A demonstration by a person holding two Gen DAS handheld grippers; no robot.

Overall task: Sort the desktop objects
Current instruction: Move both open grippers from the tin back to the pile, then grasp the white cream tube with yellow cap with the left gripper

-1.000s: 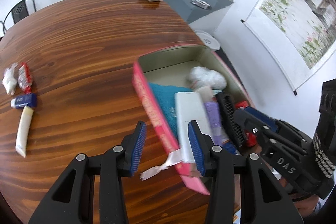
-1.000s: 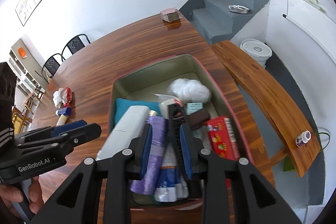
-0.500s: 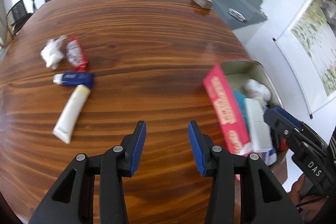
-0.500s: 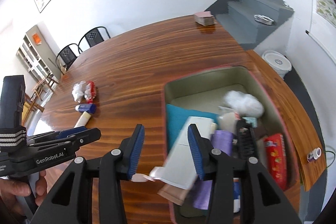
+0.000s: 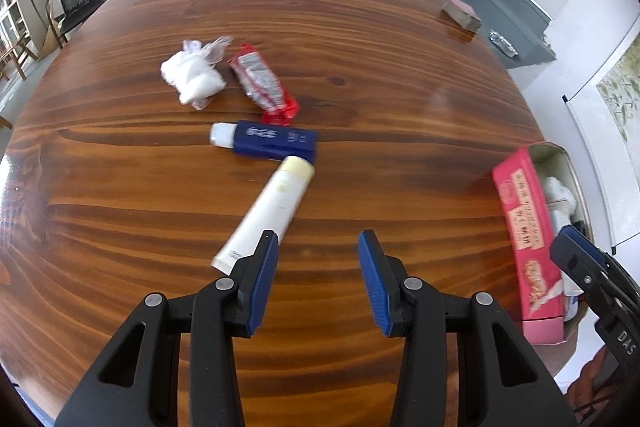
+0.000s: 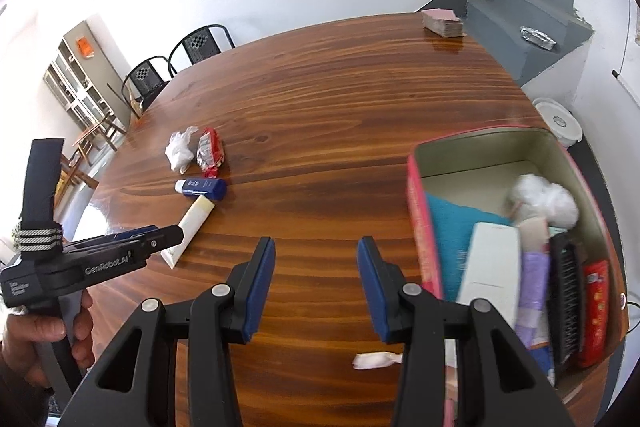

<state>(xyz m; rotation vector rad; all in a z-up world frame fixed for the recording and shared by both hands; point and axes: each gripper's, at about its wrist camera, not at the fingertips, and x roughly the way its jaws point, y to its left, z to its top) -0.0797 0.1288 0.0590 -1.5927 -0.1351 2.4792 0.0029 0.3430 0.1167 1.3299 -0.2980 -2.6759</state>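
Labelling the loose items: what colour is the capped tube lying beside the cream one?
The capped tube is dark blue with a white cap, clearest in the left wrist view.

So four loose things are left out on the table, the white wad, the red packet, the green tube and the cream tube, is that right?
Not quite. In the left wrist view the tube with the white cap is dark blue, not green. The rest holds: the white wad, red packet and cream tube all lie loose on the table.
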